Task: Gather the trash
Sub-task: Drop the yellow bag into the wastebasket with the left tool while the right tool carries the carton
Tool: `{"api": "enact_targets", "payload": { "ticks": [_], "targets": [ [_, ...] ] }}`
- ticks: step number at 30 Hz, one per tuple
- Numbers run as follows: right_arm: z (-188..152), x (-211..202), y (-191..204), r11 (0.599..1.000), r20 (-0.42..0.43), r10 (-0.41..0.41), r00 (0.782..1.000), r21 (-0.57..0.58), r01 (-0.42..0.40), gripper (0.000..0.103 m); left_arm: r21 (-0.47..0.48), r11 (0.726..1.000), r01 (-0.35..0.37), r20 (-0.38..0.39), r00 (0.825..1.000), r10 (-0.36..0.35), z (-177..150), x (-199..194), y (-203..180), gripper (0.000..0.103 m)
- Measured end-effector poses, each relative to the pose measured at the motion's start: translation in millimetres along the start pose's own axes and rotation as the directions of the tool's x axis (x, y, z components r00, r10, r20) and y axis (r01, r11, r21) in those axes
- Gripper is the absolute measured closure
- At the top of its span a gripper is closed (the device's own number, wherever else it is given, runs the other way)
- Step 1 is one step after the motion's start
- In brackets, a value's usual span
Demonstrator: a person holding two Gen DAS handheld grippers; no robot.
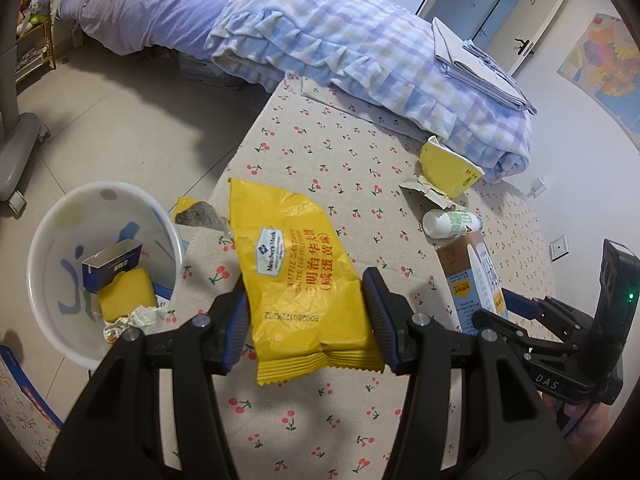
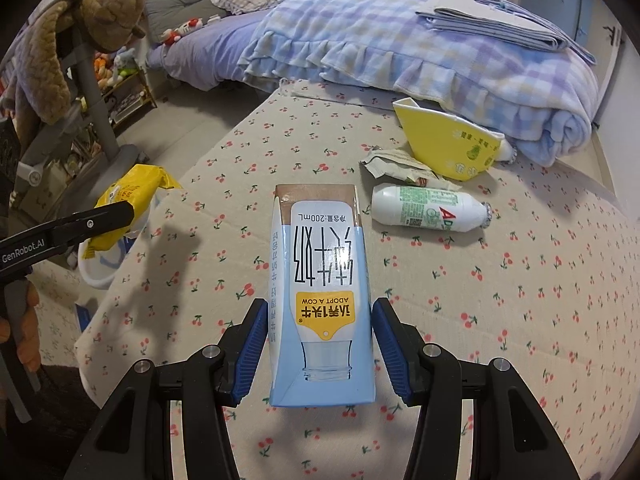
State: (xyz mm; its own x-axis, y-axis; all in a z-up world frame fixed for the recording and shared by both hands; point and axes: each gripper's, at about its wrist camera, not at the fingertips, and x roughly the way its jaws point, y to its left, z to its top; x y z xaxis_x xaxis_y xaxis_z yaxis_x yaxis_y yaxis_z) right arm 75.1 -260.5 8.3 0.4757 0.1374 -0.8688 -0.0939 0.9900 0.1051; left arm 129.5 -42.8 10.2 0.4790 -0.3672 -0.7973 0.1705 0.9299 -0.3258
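Gripping: yellow snack wrapper (image 1: 304,280), pinched across its width in the left gripper (image 1: 306,320), beside the white bin (image 1: 52,216) for dropping. Milk carton (image 2: 320,296) clamped in the right gripper (image 2: 318,344) over the cherry-print bedcover (image 2: 520,300), awaiting the same bin.

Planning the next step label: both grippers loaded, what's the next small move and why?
Probably swing the left hand-held gripper left over the white bin and let go. It is shut on the yellow wrapper, and the bin sits just beside it off the bed's edge, nearer than to the right hand-held gripper with its milk carton.
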Motion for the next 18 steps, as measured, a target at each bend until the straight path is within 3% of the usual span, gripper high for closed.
{"api": "enact_targets", "payload": {
  "ticks": [18],
  "targets": [
    [-2.1,-10.5,14.8,0.997,0.000,0.014,1.000,0.076,-0.014,0.048,-0.058,0.998,-0.027,0.048,0.998,0.030,-5.6,-30.6,42.5,0.048]
  ]
}}
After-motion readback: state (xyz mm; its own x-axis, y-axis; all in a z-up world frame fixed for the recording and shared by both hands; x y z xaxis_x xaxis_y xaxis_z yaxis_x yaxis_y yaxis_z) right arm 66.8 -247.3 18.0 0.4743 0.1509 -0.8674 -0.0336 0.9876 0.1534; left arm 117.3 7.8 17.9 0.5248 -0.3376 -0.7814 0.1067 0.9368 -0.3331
